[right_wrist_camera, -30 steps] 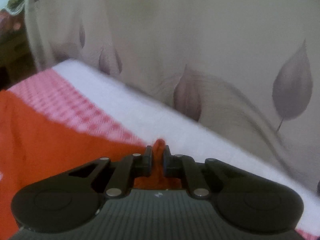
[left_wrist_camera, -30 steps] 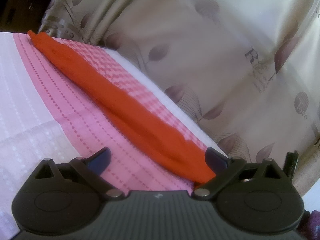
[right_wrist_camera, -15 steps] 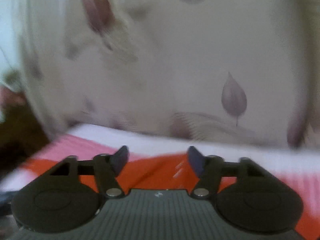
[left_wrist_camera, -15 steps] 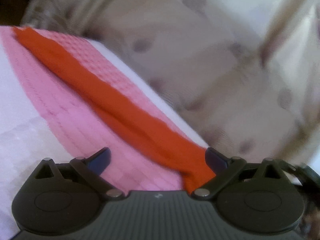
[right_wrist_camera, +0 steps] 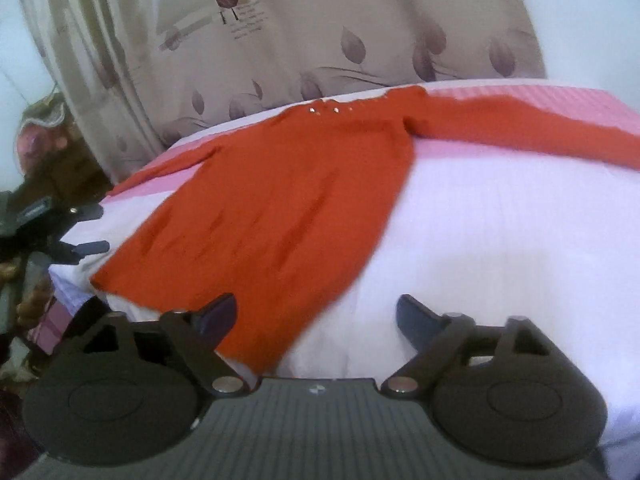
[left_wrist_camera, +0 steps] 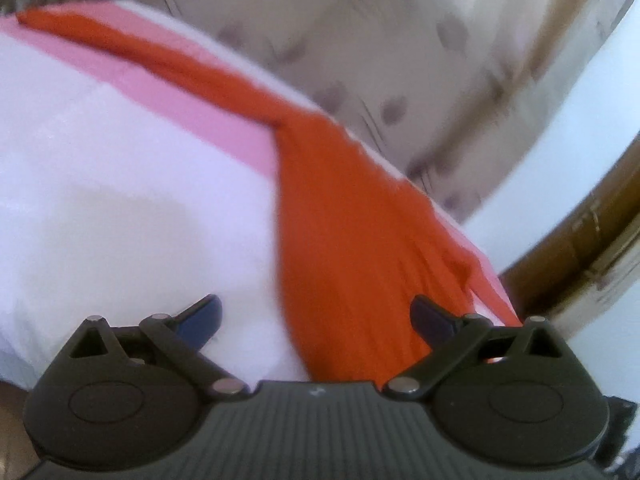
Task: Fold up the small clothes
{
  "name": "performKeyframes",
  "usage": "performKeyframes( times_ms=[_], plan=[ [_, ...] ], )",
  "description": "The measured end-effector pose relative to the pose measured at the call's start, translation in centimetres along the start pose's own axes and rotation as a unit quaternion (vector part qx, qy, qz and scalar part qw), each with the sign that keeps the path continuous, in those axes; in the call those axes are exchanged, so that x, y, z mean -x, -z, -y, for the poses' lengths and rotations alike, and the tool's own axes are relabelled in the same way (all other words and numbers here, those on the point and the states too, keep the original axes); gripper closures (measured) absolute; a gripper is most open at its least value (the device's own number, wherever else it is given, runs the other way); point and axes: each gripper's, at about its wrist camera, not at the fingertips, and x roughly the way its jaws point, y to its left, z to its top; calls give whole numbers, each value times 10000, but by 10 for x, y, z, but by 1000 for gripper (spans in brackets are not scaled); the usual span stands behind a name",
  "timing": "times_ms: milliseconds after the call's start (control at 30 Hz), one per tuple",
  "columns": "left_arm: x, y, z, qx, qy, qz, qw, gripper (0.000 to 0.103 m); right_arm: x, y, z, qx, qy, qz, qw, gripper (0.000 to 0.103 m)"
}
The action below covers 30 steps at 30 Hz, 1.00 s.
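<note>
An orange-red long-sleeved top point(right_wrist_camera: 272, 200) lies flat on the bed, its neckline with small studs at the far side and one sleeve point(right_wrist_camera: 520, 128) stretched out to the right. My right gripper point(right_wrist_camera: 316, 312) hovers open over the near hem, its left finger above the cloth, nothing gripped. In the left wrist view the top point(left_wrist_camera: 352, 248) widens from a long sleeve point(left_wrist_camera: 160, 64) at upper left. My left gripper point(left_wrist_camera: 316, 316) is open above the cloth's edge, with the pads apart from it. From the right wrist view the left gripper point(right_wrist_camera: 94, 229) shows at the bed's left edge.
The bed cover point(right_wrist_camera: 500, 248) is pale white with a pink band point(left_wrist_camera: 192, 108) along the far side. A beige leaf-print curtain point(right_wrist_camera: 320, 32) hangs close behind the bed. A brown wooden frame point(left_wrist_camera: 592, 240) stands to the right. Clutter point(right_wrist_camera: 36, 136) sits left of the bed.
My right gripper let go of the orange cloth, opened wide and swung back until the whole top is in view. My left gripper, still open, shifted from the sleeve toward the top's body.
</note>
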Motion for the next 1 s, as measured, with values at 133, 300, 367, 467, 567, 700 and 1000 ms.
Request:
performKeyframes(
  times_ms=[133,300,367,467,567,700,1000],
  plan=[
    [-14,10,13,-361,-29,-188,9992,3,2,13,-5,-255,-277,279,9989,28],
    [-27,19,20,-668,-421,-373,9962,91,-24,12,-17,-351,-178,202,9990,91],
    [-23,20,12,-404,-318,-326,9981,94,-25,16,-16,-603,-192,234,9977,91],
    [-9,20,7,-322,-427,-201,9984,96,-15,15,-8,-1180,-366,304,9919,92],
    [6,21,2,-402,-686,-78,9968,96,10,10,-3,-1566,-549,534,9847,93],
    [18,30,-9,-389,-919,-99,9950,96,20,21,9,-1992,-536,246,9782,93],
    [8,25,12,-632,-252,-362,9970,27,20,35,12,-2069,-737,401,9748,60]
  ],
)
